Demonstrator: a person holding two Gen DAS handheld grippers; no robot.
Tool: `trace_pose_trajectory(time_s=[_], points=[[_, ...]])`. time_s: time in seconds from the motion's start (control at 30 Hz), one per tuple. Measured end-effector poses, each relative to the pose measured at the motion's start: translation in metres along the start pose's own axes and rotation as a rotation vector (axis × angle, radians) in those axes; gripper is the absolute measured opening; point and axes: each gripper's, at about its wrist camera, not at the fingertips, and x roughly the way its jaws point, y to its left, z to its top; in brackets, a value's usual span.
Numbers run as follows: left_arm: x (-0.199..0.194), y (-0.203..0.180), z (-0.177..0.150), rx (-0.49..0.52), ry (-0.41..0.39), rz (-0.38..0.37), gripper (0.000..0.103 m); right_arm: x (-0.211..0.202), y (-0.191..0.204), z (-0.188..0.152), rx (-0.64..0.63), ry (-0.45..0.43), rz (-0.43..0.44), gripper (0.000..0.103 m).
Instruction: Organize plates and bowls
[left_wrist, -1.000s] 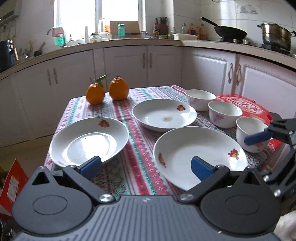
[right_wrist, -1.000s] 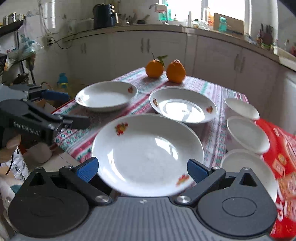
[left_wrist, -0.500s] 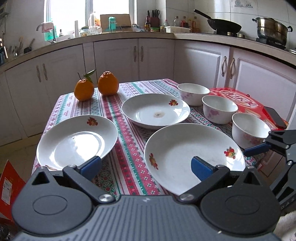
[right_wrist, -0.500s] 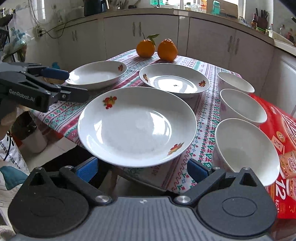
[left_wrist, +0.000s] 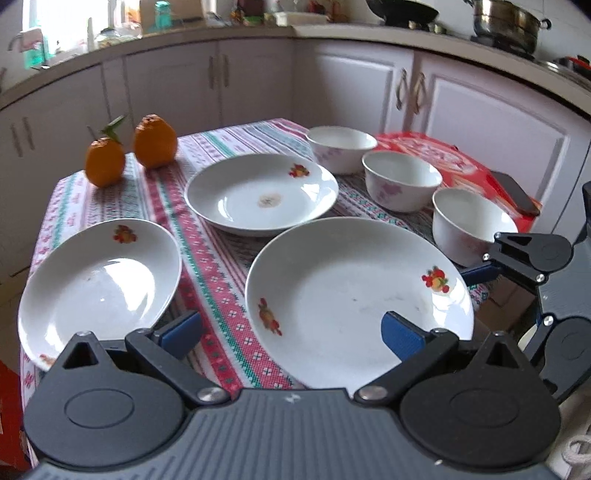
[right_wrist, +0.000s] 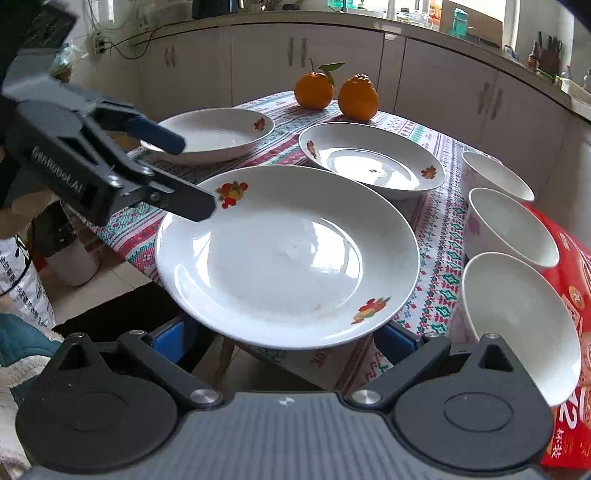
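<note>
On the bench (left_wrist: 207, 236), under a striped patterned cloth, the left plate (left_wrist: 99, 291) sits at the near left corner, its edge overhanging; it holds nothing. Behind it stand two oranges (left_wrist: 127, 151), one with a leaf. At the middle lies the far plate (left_wrist: 260, 194), bare but for a small brownish mark at its centre, and just in front of it the large plate (left_wrist: 354, 295), also with nothing in it, juts past the near edge of the bench. To the right three white bowls (left_wrist: 400, 181) stand in a row running from far to near, all with nothing inside, beside a red box (left_wrist: 436, 153) with a dark phone (left_wrist: 515, 192) lying on it. The left gripper (left_wrist: 291, 330) hangs low before the gap between the left plate and the large plate, its blue-padded fingers (left_wrist: 181, 328) spread wide and holding nothing. The right gripper (right_wrist: 280, 341) sits below the near rim of the large plate (right_wrist: 288, 254), its fingers (right_wrist: 395, 341) also wide apart, one on each side under the rim; whether they touch the plate I cannot tell. Compared with half a second ago, both grippers have come closer to the bench and lower, so the large plate fills more of each view, and the right gripper's pads now lie partly hidden under its rim.
</note>
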Motion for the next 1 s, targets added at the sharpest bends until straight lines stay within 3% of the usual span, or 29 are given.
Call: trace_pose_trajectory(time_s=[0.13, 0.33, 0.57, 0.9, 1.0], points=[[0.006, -0.004, 0.001, 0.061, 0.01, -0.006, 0.102, 0.0, 0.0, 0.001, -0.013, 0.01, -0.005, 0.103], [-0.013, 0.004, -0.018, 0.031, -0.012, -0.098, 0.102, -0.024, -0.017, -0.001, -0.009, 0.01, 0.007, 0.103], [-0.019, -0.007, -0.037, 0.095, -0.011, -0.127, 0.102, -0.038, -0.041, 0.024, 0.053, -0.065, 0.035, 0.103], [-0.001, -0.031, -0.045, 0.151, -0.047, -0.102, 0.102, 0.005, -0.067, 0.073, 0.078, 0.004, 0.132, 0.102], [0.002, -0.033, -0.046, 0.125, -0.043, -0.089, 0.102, 0.022, -0.08, 0.085, 0.088, 0.06, 0.156, 0.094]])
